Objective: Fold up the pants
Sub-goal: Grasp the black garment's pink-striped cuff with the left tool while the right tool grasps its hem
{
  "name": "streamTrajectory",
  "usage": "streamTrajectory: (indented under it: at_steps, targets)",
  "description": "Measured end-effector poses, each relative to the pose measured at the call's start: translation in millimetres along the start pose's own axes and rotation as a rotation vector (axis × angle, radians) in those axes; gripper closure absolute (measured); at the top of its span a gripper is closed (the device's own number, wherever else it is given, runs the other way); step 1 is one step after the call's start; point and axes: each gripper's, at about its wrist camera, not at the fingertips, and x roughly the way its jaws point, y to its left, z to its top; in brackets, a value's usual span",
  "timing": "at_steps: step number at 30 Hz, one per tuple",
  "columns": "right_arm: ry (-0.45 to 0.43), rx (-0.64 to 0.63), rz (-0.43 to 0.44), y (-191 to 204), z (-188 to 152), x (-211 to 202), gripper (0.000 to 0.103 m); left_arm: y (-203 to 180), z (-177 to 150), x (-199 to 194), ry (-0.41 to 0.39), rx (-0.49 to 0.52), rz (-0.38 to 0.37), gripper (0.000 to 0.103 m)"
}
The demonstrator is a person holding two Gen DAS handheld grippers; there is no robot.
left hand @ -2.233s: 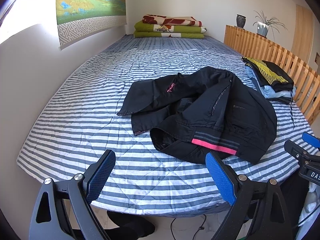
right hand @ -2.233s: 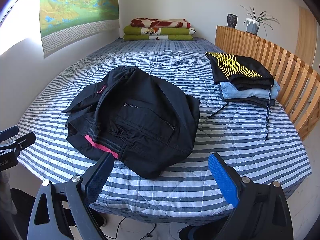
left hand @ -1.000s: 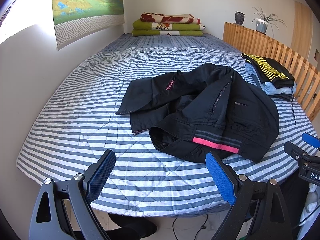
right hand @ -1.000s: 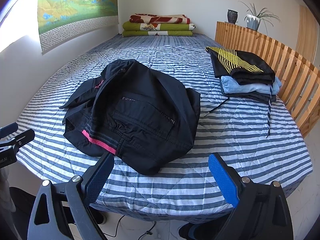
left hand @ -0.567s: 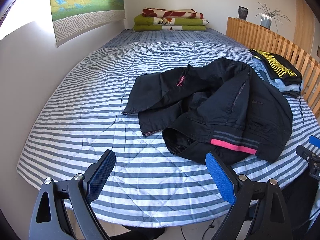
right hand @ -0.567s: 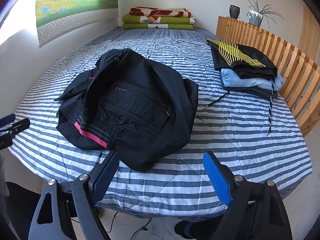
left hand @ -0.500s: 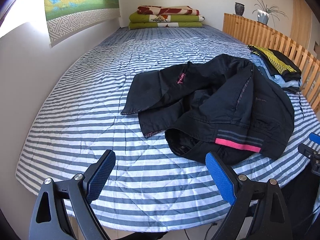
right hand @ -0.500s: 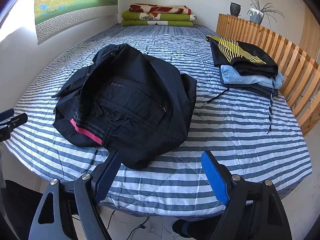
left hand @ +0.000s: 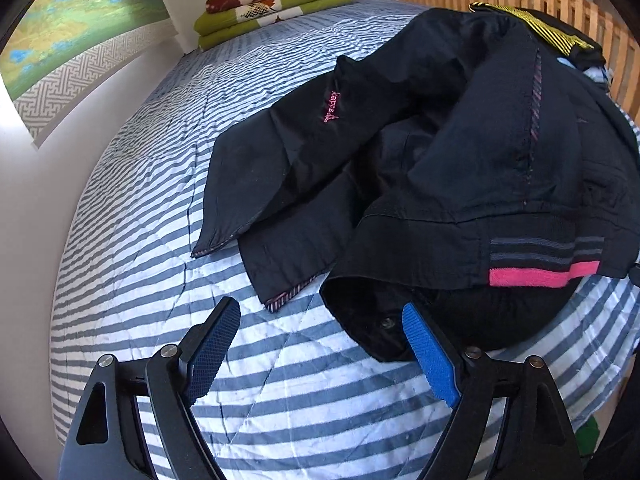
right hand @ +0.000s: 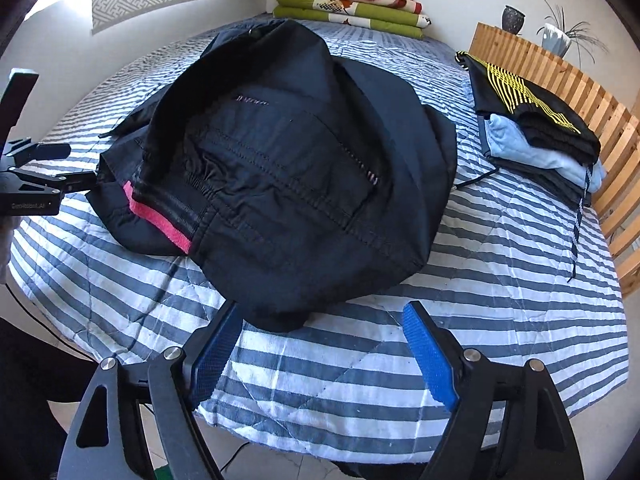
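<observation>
Pants lie crumpled on the bed, unfolded. Both tongs, left and right, gape empty; all folding remains.

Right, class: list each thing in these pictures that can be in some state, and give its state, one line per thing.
black pants: crumpled in a heap, unfolded, on the bed
left gripper: open, holding nothing
right gripper: open, holding nothing
stack of clothes: folded, by the wooden rail
blankets: folded, stacked at the far end

Crumpled black pants (pink waistband stripe, pink logo) in a heap on the striped bed
</observation>
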Motion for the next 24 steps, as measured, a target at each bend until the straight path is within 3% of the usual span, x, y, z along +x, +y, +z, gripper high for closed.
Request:
streamTrajectory:
  at_steps: [3, 5, 8, 11, 13, 15, 18, 20, 24]
  targets:
    - [0.005, -0.044, -0.016, 8.7, 2.8, 11.6, 0.024, -2.0, 12.5, 21.2, 0.029, -0.007, -0.029, 0.029]
    - [0.001, -0.081, -0.035, 15.0, 3.7, 17.0, 0.024, 0.9, 20.0, 32.3, 0.045, -0.041, -0.052, 0.057]
    - [0.003, -0.108, -0.062, 20.5, 6.5, 26.0, 0.024, 10.1, 32.4, 39.4, 0.046, -0.117, -0.124, 0.082]
    - [-0.011, -0.103, -0.07, 18.3, 14.5, 28.3, 0.025, 12.8, 39.5, 35.7, 0.026, -0.143, -0.159, 0.093]
    - [-0.035, -0.071, -0.058, 11.7, 20.9, 24.2, 0.041, 11.6, 44.4, 31.7, 0.004, -0.131, -0.159, 0.094]
    - [-0.034, -0.037, -0.035, 4.1, 28.6, 21.4, 0.068, 8.9, 43.9, 24.6, -0.028, -0.108, -0.131, 0.094]
    - [-0.048, 0.006, -0.019, -4.7, 40.3, 16.8, 0.08, 3.5, 41.2, 14.8, -0.062, -0.069, -0.125, 0.091]
    - [-0.064, 0.001, -0.03, -5.3, 44.5, 14.9, 0.083, -2.3, 36.5, 8.6, -0.069, -0.028, -0.135, 0.07]
    - [-0.071, 0.024, -0.003, -10.7, 53.4, 11.6, 0.087, -27.9, 26.1, -6.2, -0.1, 0.123, -0.139, 0.046]
